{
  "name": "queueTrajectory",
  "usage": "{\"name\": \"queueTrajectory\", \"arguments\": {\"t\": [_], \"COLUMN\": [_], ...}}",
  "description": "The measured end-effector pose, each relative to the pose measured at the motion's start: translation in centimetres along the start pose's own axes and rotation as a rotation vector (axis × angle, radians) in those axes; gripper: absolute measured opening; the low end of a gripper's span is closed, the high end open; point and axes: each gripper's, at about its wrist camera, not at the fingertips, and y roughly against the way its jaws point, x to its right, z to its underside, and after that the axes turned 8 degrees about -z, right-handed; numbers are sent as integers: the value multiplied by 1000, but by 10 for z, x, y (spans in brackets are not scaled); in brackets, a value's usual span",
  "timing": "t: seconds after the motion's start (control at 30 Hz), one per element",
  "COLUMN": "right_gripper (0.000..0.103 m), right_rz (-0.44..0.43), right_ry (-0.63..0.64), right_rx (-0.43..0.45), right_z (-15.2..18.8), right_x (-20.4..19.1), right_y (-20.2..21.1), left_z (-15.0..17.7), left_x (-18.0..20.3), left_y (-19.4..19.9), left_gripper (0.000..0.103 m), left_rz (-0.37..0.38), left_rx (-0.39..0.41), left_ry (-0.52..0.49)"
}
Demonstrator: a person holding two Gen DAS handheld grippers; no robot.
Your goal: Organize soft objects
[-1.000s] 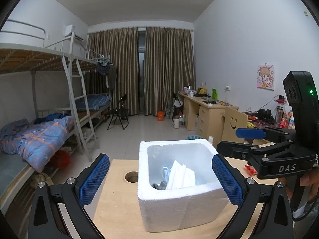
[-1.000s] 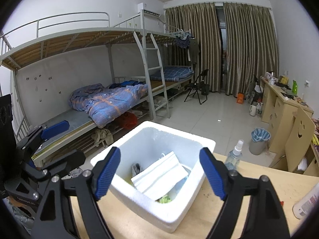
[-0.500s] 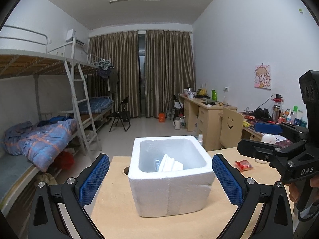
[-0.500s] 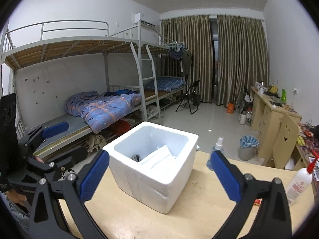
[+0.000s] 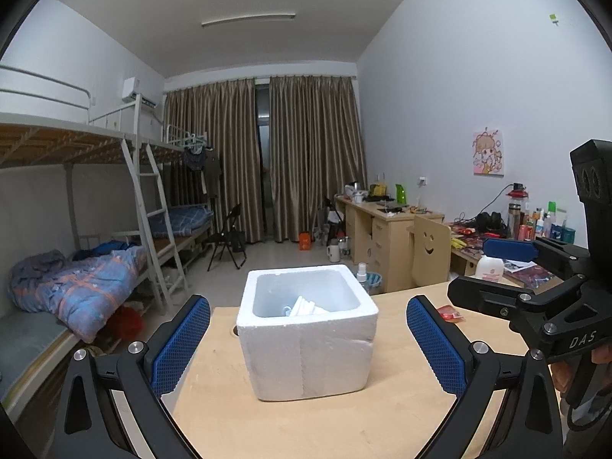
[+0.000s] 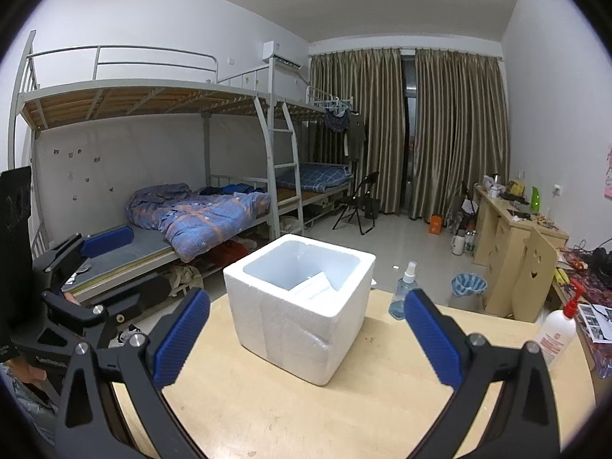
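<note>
Both grippers stood with jaws spread wide and nothing between the blue pads: the left gripper (image 5: 308, 344) and the right gripper (image 6: 306, 338) each hung over the near part of the wooden table (image 5: 306, 428), short of the white foam box (image 5: 308, 338), touching nothing. A person's hand (image 5: 600, 359) gripped the right tool at the edge of the left view. The box sat upright on the tabletop, open at the top. Inside it lay folded white cloths (image 5: 306, 308), leaning against the inner wall. Just beyond the box, a clear spray bottle (image 6: 403, 290) stood on the table's far edge, and a white pump bottle (image 6: 554, 334) stood near the right side. Farther back were bunk beds (image 6: 199, 214), desks (image 5: 386, 225) and drawn brown curtains (image 5: 267, 157).
</note>
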Motion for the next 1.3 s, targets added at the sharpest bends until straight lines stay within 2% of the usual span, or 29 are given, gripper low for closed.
{"name": "queueTrajectory", "arguments": {"t": [0.37, 0.53, 0.63, 0.77, 0.9, 1.13, 1.3], "right_gripper": [103, 103, 103, 103, 103, 103, 103], "right_rz": [71, 132, 139, 192, 256, 276, 276], "right_ry": [-33, -45, -61, -37, -33, -89, -95], "right_rx": [79, 128, 142, 178, 225, 190, 176], "right_z": [27, 52, 71, 93, 117, 133, 137], "right_x": [-7, -13, -15, -26, -30, -27, -30], "right_y": [41, 56, 63, 74, 86, 90, 94], "left_z": [13, 34, 53, 73, 90, 107, 110], "left_x": [18, 24, 28, 39, 47, 59, 60], "left_y": [44, 52, 56, 61, 82, 94, 92], "left_gripper": [103, 103, 103, 103, 103, 103, 103], "left_rz": [30, 51, 71, 58, 40, 48, 59], "left_rx": [52, 61, 47, 39, 86, 133, 114], "left_ry": [-2, 47, 75, 59, 17, 3, 10]}}
